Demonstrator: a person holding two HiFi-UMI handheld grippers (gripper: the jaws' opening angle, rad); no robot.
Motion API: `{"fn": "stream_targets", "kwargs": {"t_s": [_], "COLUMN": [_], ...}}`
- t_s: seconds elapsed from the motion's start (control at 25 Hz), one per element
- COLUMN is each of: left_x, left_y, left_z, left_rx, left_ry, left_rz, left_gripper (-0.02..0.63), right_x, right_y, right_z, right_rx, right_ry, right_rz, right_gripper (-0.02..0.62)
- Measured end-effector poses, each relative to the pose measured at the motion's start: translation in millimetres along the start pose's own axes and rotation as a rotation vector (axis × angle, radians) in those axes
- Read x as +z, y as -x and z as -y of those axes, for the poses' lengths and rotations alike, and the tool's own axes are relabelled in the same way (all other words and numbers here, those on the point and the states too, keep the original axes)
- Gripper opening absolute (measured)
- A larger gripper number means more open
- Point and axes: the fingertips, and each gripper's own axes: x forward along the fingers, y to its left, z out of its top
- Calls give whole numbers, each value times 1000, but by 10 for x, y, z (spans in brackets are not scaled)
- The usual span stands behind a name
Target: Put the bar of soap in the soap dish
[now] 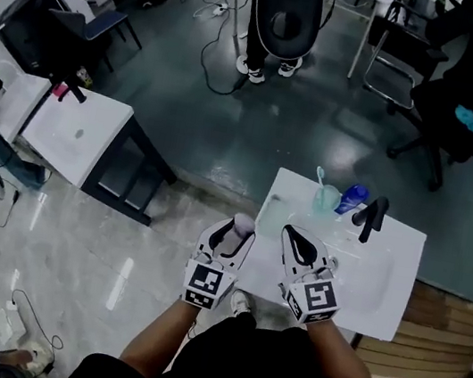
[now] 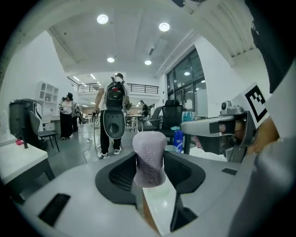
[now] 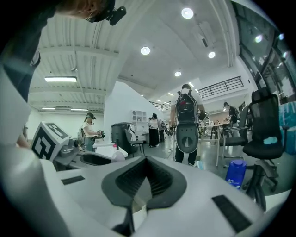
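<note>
A pale lilac bar of soap (image 1: 240,228) (image 2: 149,157) stands upright between the jaws of my left gripper (image 1: 237,229) (image 2: 149,163), which is shut on it just off the left edge of the white sink counter (image 1: 386,314). A faint, translucent green soap dish (image 1: 276,212) (image 2: 160,193) lies on the counter's left end, just ahead of and below the soap. Close beside it on the right, my right gripper (image 1: 296,239) (image 3: 144,183) hovers over the counter, its dark jaws together with nothing between them.
A green cup with a toothbrush (image 1: 325,197), a blue bottle (image 1: 353,197) (image 3: 236,172) and a black faucet (image 1: 371,218) stand at the counter's back. A white side table (image 1: 74,132) is to the left. A standing person (image 1: 283,15) and office chairs (image 1: 470,98) are beyond.
</note>
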Motion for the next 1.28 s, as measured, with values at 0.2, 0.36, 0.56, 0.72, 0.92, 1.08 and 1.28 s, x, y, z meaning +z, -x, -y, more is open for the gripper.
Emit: {"fn": "stream_targets", "kwargs": {"t_s": [0.2, 0.36, 0.56, 0.72, 0.92, 1.08, 1.28], "left_x": [-63, -130, -255, -359, -615, -804, -1018], "left_y": [-202, -408, -677, -879, -1017, -1142, -1255], "left_z": [26, 36, 99, 180, 125, 127, 127], "left_rx": [-54, -49, -40, -38, 23, 61, 95], "left_ry": [23, 64, 112, 116, 121, 130, 144], "left_rz": [-21, -75, -132, -179, -292, -391, -524], "left_gripper": [202, 202, 202, 202, 201, 201, 199], "right_x": [-140, -238, -387, -506, -688, -833, -919], "right_y": [81, 132, 196, 239, 254, 261, 293], "right_z": [170, 306, 469, 650, 752, 827, 903], "right_rx": [-85, -101, -105, -106, -101, -81, -77], "right_ry": [10, 3, -10, -30, -52, -51, -66], "right_rz": [-41, -55, -81, -98, -135, -149, -155], "right_gripper": [15, 15, 15, 15, 15, 15, 15]}}
